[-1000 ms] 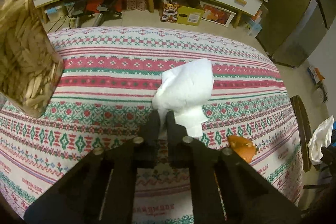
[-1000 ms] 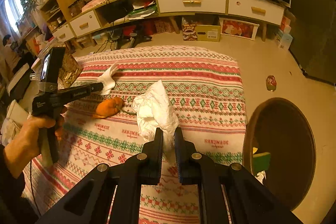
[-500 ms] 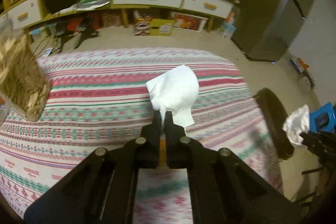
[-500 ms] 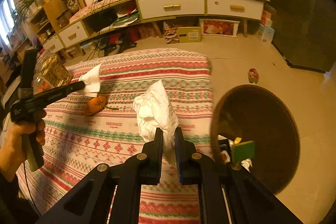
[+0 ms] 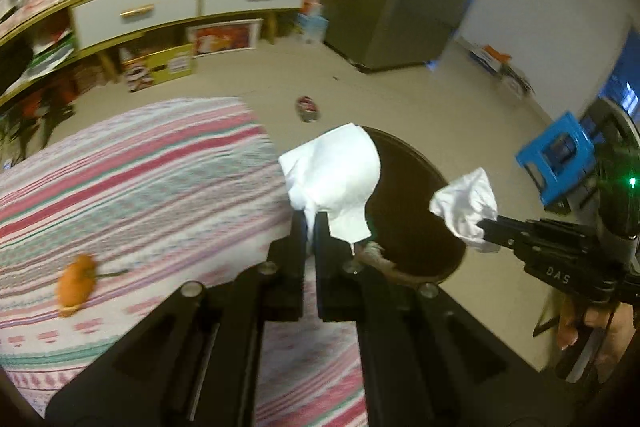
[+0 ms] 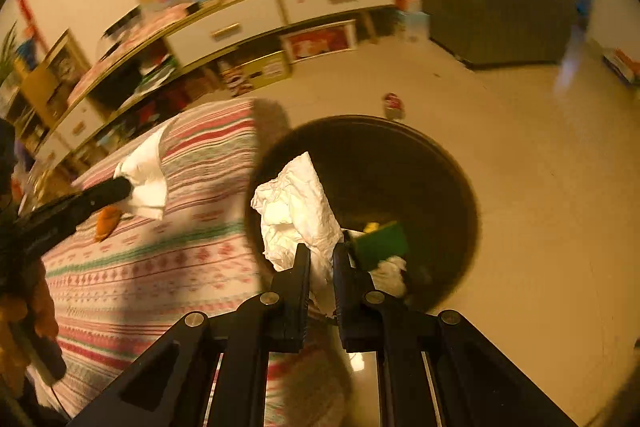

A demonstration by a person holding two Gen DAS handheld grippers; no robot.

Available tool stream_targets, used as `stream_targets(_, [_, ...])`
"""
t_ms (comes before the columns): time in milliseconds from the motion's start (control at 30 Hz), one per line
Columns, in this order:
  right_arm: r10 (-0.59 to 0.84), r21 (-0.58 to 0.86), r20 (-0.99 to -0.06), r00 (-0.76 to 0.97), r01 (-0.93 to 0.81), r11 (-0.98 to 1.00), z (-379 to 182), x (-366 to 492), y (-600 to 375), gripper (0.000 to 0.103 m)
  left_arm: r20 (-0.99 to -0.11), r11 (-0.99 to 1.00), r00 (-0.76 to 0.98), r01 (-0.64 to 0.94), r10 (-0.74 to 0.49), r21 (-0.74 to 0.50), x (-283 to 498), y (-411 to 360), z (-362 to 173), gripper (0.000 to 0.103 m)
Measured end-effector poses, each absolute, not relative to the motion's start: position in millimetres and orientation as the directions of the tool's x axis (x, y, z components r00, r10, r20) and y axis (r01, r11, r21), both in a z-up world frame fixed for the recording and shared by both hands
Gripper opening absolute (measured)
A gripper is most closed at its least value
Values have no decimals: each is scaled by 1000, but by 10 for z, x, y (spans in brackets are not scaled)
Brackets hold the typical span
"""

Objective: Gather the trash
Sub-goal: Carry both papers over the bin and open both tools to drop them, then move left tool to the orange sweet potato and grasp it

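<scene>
Pinching a folded white paper tissue [image 5: 336, 179], the left hand-held gripper [image 5: 310, 223] hangs beside the round dark bin [image 6: 448, 163]; the right hand-held gripper [image 6: 321, 255] clamps a crumpled white tissue [image 6: 296, 211] above that bin.

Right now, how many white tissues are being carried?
2. One tissue is pinched in the left gripper, one crumpled tissue in the right gripper above the bin. More white paper lies in the bin.
</scene>
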State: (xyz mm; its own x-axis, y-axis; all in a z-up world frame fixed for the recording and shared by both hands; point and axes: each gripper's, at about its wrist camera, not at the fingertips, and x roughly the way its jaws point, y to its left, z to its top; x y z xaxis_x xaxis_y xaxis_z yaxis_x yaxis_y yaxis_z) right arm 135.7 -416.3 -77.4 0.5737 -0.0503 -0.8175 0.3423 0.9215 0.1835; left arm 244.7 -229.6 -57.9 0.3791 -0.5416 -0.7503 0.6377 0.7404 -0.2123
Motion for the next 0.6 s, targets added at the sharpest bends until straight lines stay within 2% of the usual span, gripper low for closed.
stream_targets(400, [-54,239,-802,595,402,884,-830,1206,-4497,15,-787,719,339,670,-515,-183,2295,-3031,-731,5])
stream_targets(467, [-65,241,-793,606,409,880,-816,1189,-4515,15,-800,725,331,665,-500,-179,2309,-3044,-740,29])
stream_targets(500, [-75,238,-789,610,416,878,-806,1185,-4525,21,-808,737,337,655,-483,-167,2309,-3043,-752,64])
stream_targets(533, [-81,236,-790,608,424,874,-805,1174,-4539,25,-802,751,370,645,-469,-142,2291,-3012,-729,79])
stream_targets(600, [-84,254,-788,610,447,858,-799,1152,-4574,56,-784,748,401,654,-473,-117,2251,-2982,-681,79])
